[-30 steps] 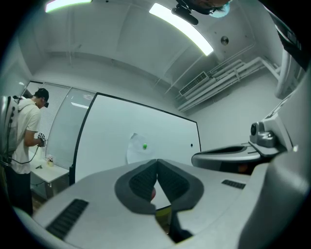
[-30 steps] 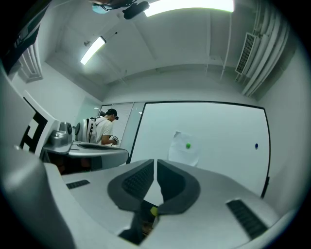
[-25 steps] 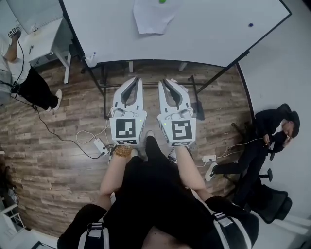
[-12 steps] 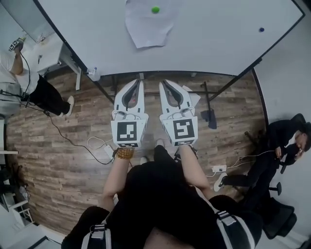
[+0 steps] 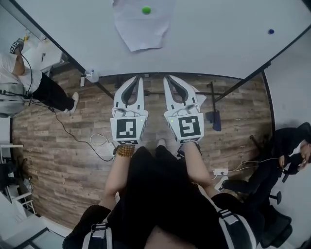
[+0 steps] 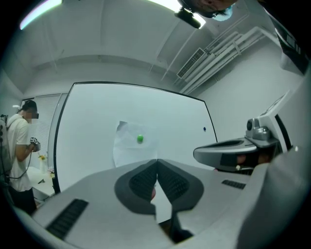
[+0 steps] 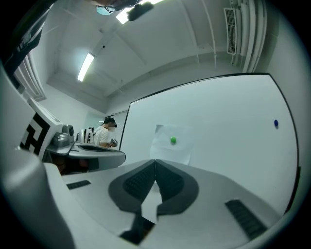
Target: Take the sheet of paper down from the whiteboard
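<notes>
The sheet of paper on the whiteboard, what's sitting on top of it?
A small round green magnet sits on the upper part of the sheet of paper, apparently pinning it to the whiteboard. The board surface behind the sheet is covered and cannot be seen.

You have no words, numbers or brand names to read here. The only printed signs are a black-and-white square marker (image 5: 129, 128) on your left gripper (image 5: 139, 78) and a second square marker (image 5: 189, 126) on your right gripper (image 5: 166, 77).
</notes>
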